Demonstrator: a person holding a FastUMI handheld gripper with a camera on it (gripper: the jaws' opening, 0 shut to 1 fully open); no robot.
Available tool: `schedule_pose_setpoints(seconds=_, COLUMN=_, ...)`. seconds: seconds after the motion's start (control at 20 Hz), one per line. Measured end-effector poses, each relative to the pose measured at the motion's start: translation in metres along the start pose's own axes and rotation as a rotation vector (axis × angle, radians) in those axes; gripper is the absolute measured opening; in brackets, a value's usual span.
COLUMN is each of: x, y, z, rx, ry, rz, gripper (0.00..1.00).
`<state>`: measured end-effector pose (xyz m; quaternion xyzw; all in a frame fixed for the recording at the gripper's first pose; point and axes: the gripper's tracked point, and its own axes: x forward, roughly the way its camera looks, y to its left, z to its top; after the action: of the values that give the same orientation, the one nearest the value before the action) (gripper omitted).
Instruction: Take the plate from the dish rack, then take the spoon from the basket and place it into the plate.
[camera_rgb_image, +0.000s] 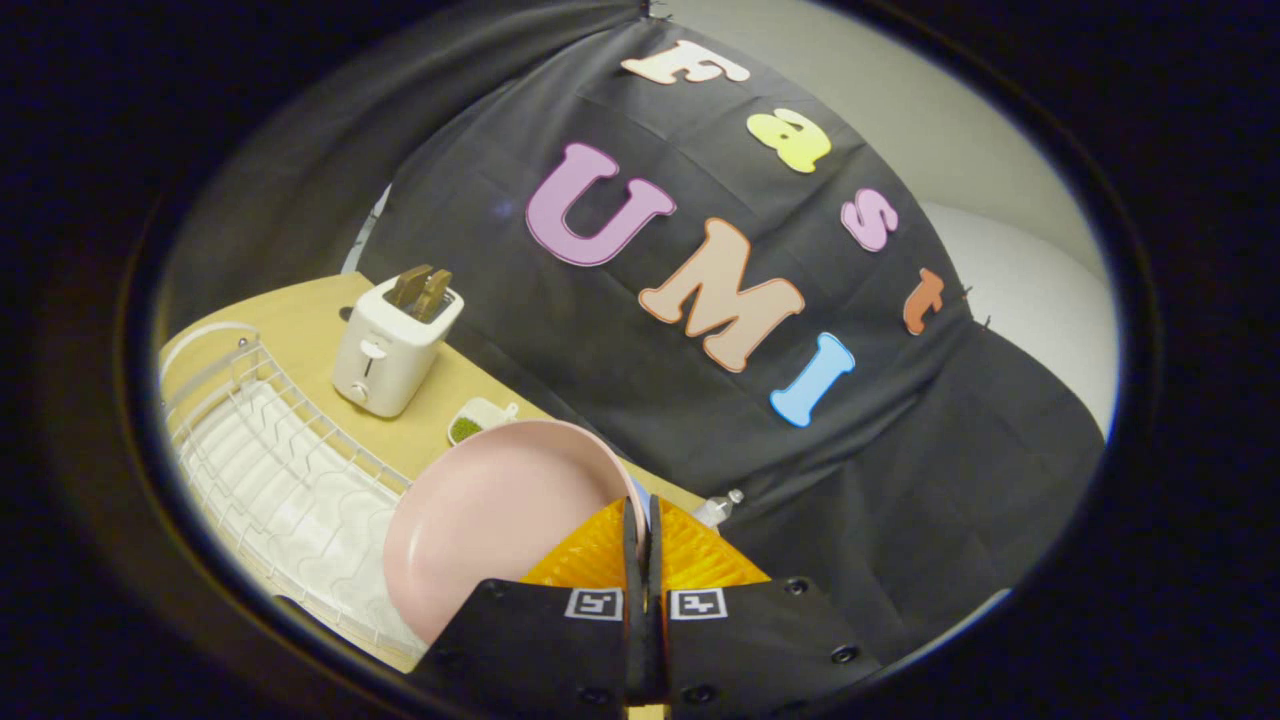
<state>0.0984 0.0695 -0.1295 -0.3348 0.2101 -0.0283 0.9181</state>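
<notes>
Above the wooden table (320, 310), gripper (641, 525) fingers pinch the pink plate (480, 520) rim, lifted clear beside the dish rack (270, 450).

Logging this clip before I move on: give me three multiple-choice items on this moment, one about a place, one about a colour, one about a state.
1. Where does the toaster stand?
A. on the wooden table beside the dish rack
B. inside the dish rack
C. on the orange basket

2. What colour is the plate?
A. blue
B. pink
C. green

3. What are the gripper fingers doing?
A. spread wide, holding nothing
B. closed on a spoon
C. closed on the plate's rim

Answers: 1 A, it sits on the table just beyond the white wire dish rack. 2 B, its face is pale pink. 3 C, both fingers pinch the rim, the plate lifted clear of the rack.
</notes>
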Motion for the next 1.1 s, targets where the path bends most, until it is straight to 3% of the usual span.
schedule_pose_setpoints(seconds=0.55, x=-0.059, y=-0.106, z=-0.079, rx=0.181, ry=0.050, rz=-0.099, gripper=0.03)
schedule_pose_setpoints(seconds=1.1, x=-0.081, y=-0.118, z=-0.201, rx=0.514, ry=0.161, rz=-0.009, gripper=0.03)
